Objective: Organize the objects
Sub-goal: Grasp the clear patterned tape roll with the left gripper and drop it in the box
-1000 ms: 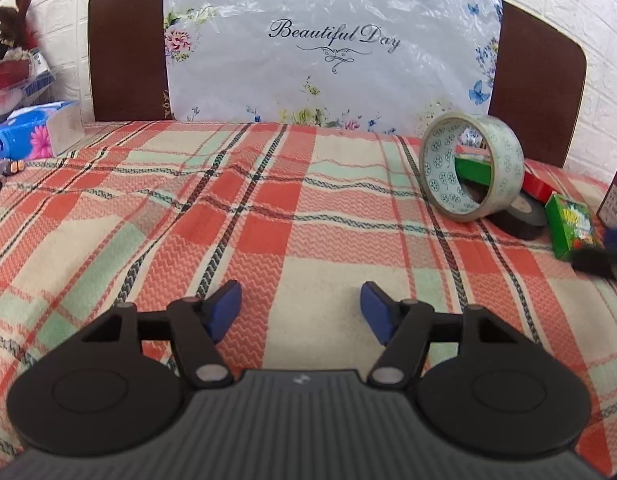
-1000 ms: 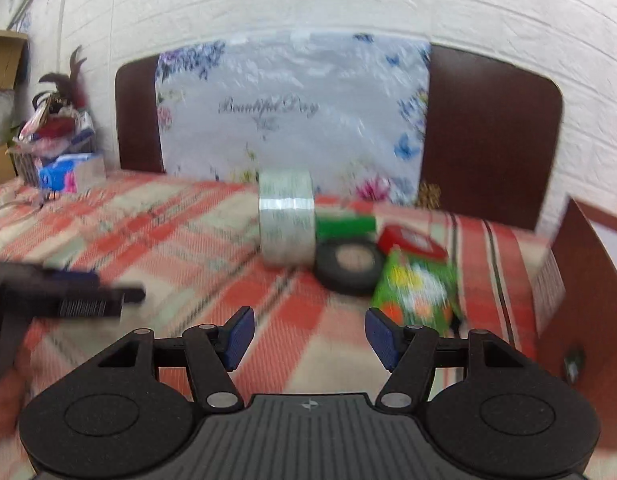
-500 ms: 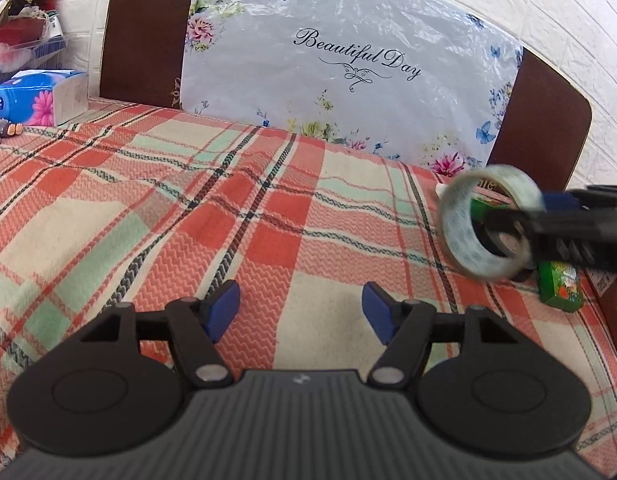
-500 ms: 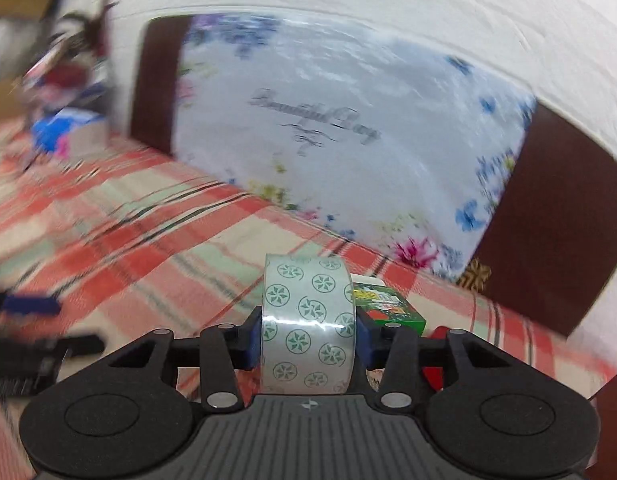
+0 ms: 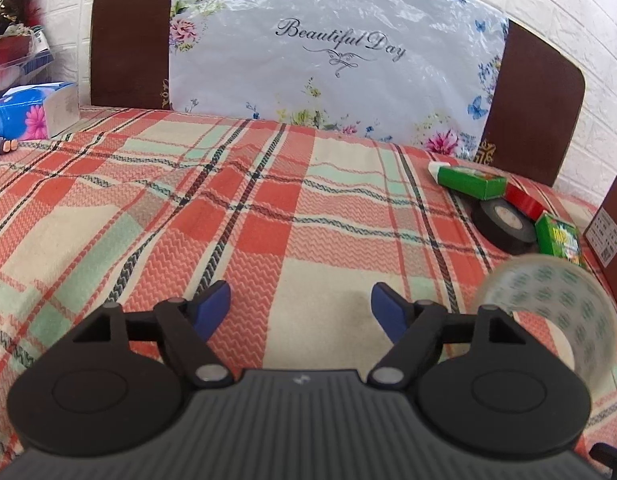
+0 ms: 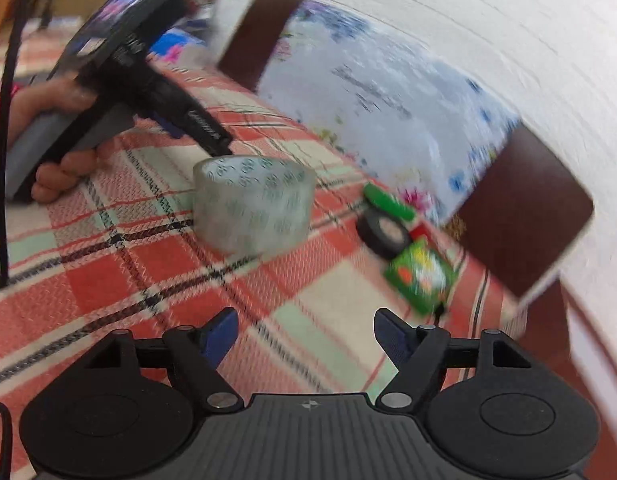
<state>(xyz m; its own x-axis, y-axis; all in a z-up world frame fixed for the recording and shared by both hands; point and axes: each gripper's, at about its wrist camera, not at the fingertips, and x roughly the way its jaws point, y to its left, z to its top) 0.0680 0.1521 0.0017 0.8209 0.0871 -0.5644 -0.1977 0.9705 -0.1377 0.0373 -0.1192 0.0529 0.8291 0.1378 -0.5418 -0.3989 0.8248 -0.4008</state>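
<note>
The tape roll (image 6: 253, 205) lies on the plaid surface (image 5: 268, 216), apart from the small heap at the far right, where a black tape (image 5: 504, 222), a green box (image 5: 472, 179), a red piece (image 5: 524, 202) and a second green box (image 5: 558, 240) are crowded together near a brown box (image 5: 612, 228). I think the roll is placed here, in free space, so that the things can be sorted one by one. In the right wrist view it rests on its flat side, though the picture is blurred, so I cannot tell if it is fully at rest.

The right tongs (image 6: 306, 330) are spread wide and hold nothing; the roll is ahead of them and does not touch them. The left tongs (image 5: 300, 310) are also spread wide, with only cloth between the blue pads (image 5: 212, 308). In the left view the roll (image 5: 556, 304) appears just beside the right finger, on its outer side, not between the two. The person's left hand (image 6: 56, 136) grips the handle close behind the roll.
</note>
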